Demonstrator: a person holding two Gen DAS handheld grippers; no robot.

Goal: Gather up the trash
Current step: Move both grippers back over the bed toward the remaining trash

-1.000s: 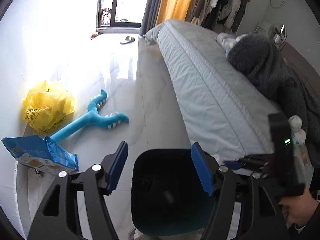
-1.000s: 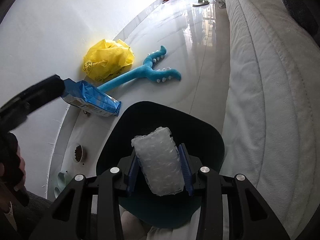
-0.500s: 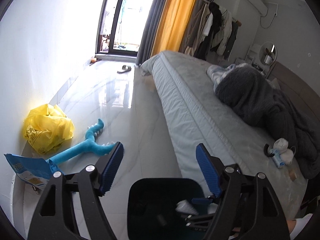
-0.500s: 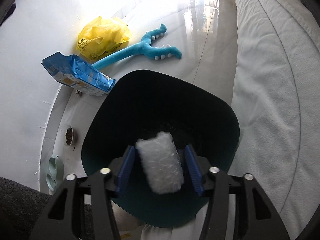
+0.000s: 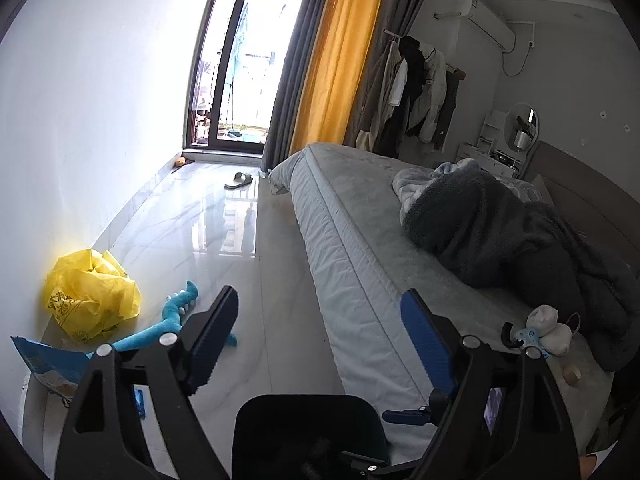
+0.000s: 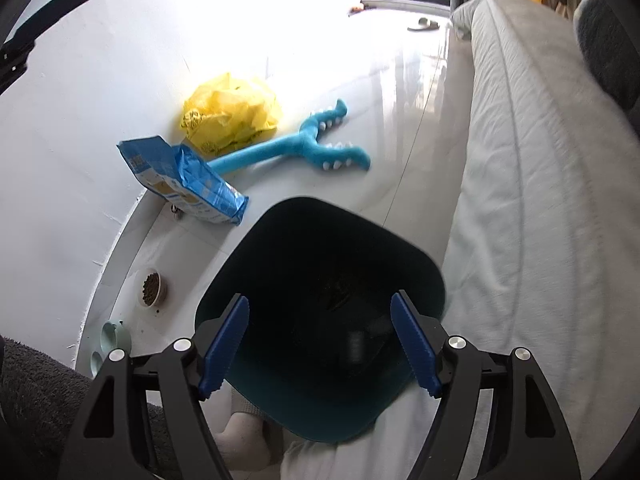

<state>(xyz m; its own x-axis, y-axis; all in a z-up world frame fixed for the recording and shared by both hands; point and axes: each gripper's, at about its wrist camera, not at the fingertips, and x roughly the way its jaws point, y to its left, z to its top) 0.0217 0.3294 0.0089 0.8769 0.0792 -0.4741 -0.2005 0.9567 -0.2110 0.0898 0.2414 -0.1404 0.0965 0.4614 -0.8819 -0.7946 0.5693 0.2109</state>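
A dark teal trash bin point(image 6: 320, 420) stands on the floor beside the bed, right below my right gripper point(image 6: 319, 340), which is open and empty over its mouth. The bin's inside is dark; the bubble wrap does not show. My left gripper point(image 5: 316, 344) is open and empty, raised above the bin's rim point(image 5: 308, 404) and pointing down the room. A crumpled yellow plastic bag point(image 6: 230, 114) and a blue snack bag point(image 6: 184, 180) lie on the floor by the wall. Small white and blue items point(image 5: 544, 330) lie on the bed's near edge.
A grey bed point(image 5: 360, 240) with a dark blanket point(image 5: 500, 236) fills the right side. A blue plush toy point(image 6: 296, 148) lies on the floor. A pet food bowl point(image 6: 150, 286) and a green dish point(image 6: 114, 336) sit by the wall. A slipper point(image 5: 239, 179) lies near the balcony door.
My right gripper opened and the bubble wrap it held is gone from its fingers, over the bin. My left gripper tilted upward, from over the bin to facing the room.
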